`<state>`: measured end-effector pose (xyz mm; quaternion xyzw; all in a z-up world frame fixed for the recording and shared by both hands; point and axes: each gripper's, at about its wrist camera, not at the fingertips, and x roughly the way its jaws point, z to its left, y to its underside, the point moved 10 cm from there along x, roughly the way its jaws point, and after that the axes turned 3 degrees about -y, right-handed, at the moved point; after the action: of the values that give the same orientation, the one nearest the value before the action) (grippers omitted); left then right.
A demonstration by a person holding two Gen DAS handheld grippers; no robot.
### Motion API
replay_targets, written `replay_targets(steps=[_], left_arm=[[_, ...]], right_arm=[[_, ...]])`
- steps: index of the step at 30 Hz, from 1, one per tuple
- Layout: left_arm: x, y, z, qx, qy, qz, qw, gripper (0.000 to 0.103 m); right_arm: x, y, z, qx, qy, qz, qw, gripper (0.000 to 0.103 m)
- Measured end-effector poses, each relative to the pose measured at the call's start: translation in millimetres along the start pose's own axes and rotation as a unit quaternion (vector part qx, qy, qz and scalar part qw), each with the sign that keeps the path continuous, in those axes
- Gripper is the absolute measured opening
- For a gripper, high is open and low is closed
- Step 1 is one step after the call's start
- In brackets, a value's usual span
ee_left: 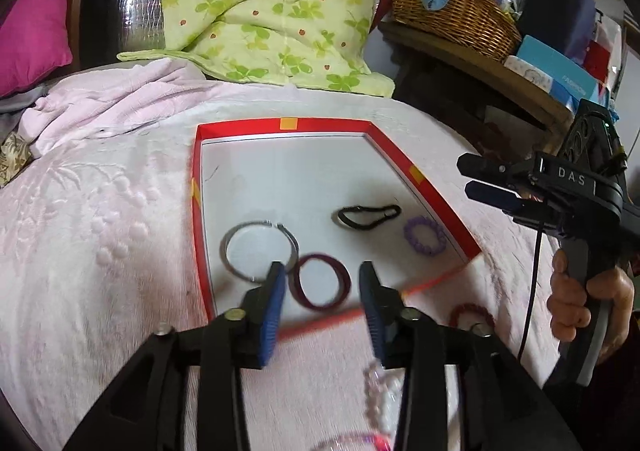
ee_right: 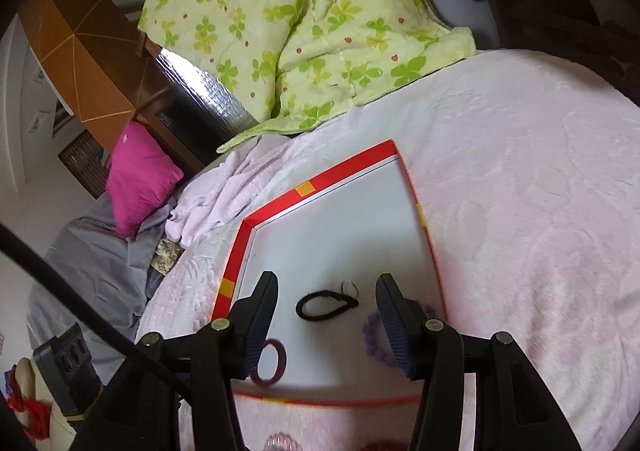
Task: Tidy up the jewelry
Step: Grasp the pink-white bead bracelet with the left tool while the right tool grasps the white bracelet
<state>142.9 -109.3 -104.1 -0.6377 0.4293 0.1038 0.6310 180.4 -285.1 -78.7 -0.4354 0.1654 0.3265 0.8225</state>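
A shallow red-rimmed box (ee_left: 288,123) (ee_right: 340,171) with a white floor lies on the pink bedspread. In it are a silver hoop (ee_left: 260,249), a maroon bangle (ee_left: 322,283) (ee_right: 274,363), a black hair tie (ee_left: 368,215) (ee_right: 326,305) and a purple beaded bracelet (ee_left: 425,235) (ee_right: 374,339). My left gripper (ee_left: 322,275) is open and empty over the box's near edge, above the maroon bangle. My right gripper (ee_right: 326,287) is open and empty above the box, its jaws either side of the black hair tie; it also shows in the left wrist view (ee_left: 480,179).
Outside the box near its front edge lie a red beaded bracelet (ee_left: 470,315), a clear beaded bracelet (ee_left: 378,391) and a pink one (ee_left: 352,443). A green clover quilt (ee_left: 272,7) lies beyond the box. A wicker basket (ee_left: 452,15) sits on a shelf at right. A magenta cushion (ee_right: 140,175) lies at left.
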Motion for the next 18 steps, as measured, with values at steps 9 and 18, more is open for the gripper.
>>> replay_targets(steps=[9, 18], left_arm=[[-22.4, 49.4, -25.0, 0.031, 0.024, 0.031, 0.9987, 0.043], [-35.9, 88.9, -13.8, 0.013, 0.006, 0.064, 0.9978, 0.043]], right_arm=[[-51.0, 25.2, -20.2, 0.021, 0.0, -0.002, 1.0, 0.054], [-67.0, 89.7, -13.4, 0.031, -0.041, 0.064, 0.997, 0.054]])
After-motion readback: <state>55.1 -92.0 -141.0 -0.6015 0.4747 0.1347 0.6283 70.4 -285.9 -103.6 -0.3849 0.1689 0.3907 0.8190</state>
